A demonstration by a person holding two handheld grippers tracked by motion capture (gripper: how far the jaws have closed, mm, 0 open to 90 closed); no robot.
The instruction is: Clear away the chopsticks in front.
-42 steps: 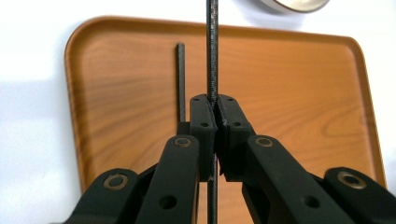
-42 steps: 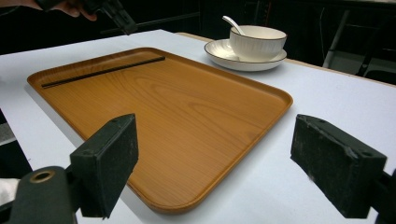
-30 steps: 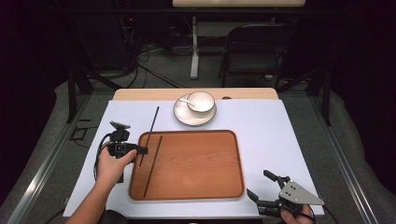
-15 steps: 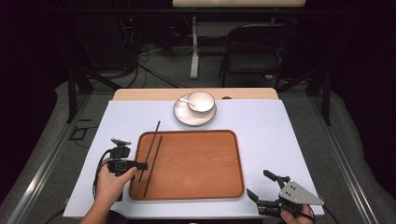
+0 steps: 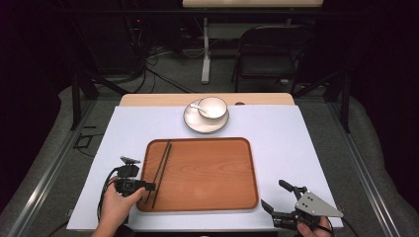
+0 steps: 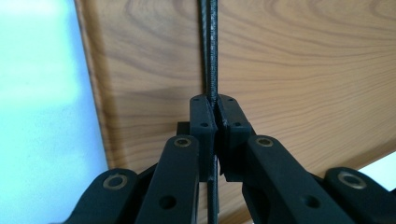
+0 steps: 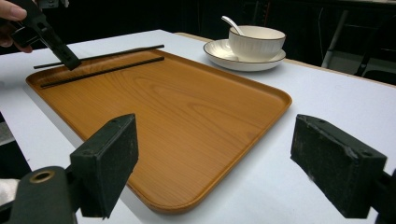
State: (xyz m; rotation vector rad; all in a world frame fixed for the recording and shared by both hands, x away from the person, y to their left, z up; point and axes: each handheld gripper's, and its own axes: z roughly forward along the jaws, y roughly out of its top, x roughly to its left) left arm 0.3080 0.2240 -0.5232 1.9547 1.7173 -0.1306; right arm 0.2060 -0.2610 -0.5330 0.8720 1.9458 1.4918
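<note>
Your right gripper point(image 5: 280, 200) sat with jaws wide apart off the tray's point(image 5: 207, 202) near right corner. Your left gripper point(image 5: 149, 186) clamped one chopstick point(image 5: 159, 170) along the tray's left edge, beside the second chopstick point(image 5: 165, 159). Beyond the far edge stood the bowl point(image 5: 212, 106).

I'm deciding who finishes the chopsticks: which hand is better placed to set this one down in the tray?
Left. Its gripper is already shut on the chopstick over the tray, beside the other chopstick. The right gripper sits open off the tray's far corner.

bare tray point(image 5: 207, 173) middle, chopsticks point(image 5: 163, 168) left, bowl point(image 5: 212, 107) beyond
</note>
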